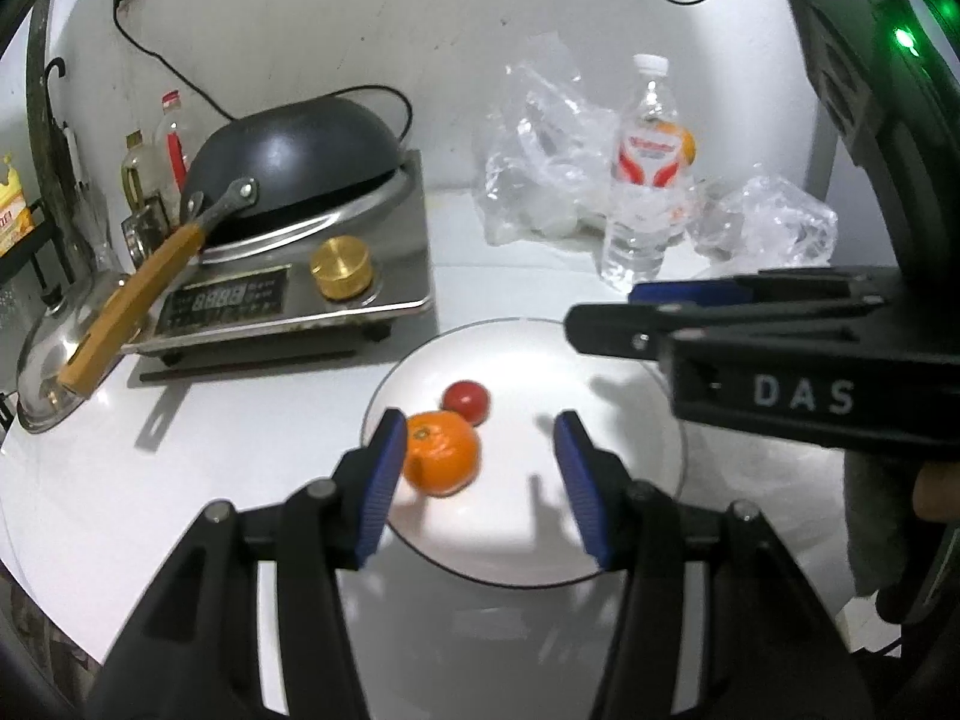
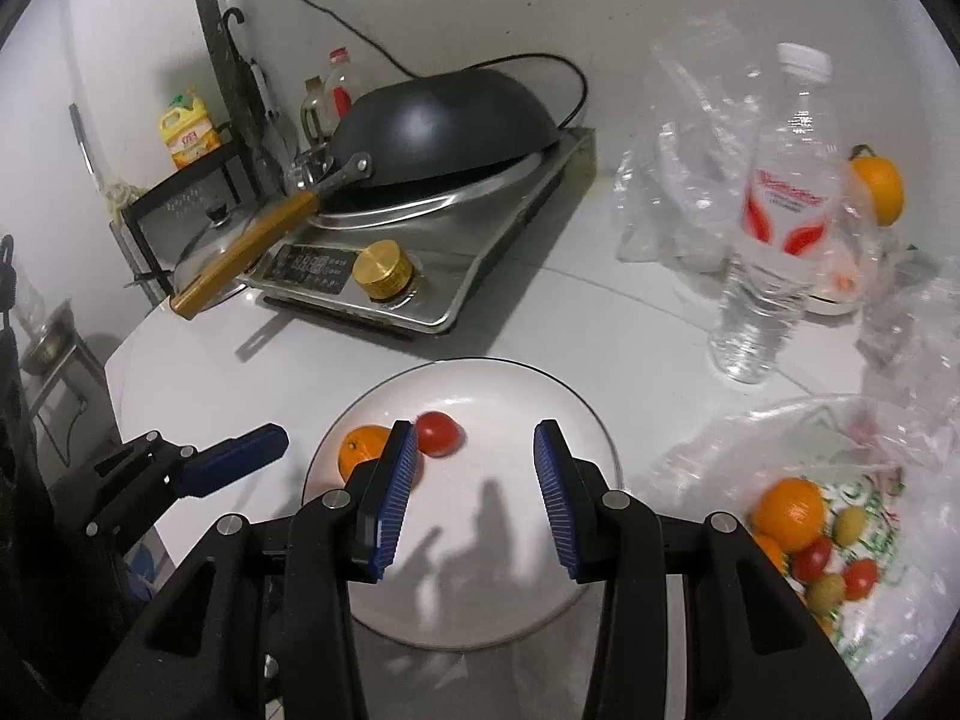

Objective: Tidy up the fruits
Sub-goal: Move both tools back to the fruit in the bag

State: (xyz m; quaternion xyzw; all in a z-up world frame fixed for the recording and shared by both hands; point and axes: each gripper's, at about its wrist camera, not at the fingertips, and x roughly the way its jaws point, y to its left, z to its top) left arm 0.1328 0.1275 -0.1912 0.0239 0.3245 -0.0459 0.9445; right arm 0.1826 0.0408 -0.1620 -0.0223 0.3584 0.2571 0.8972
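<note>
We read "DAS" in pale letters on the right gripper (image 1: 606, 312); the induction cooker (image 1: 288, 294) display shows "8888"; the water bottle (image 2: 774, 210) label stays too blurred to read

I'm seeing an orange (image 1: 442, 452) lying on the white plate (image 1: 624, 516), stem end up, with a small red tomato (image 1: 466, 401) sitting just behind it, nearly touching. More oranges, red tomatoes and greenish fruits are lying in the open plastic bag (image 2: 852, 480) beside the plate.
</note>
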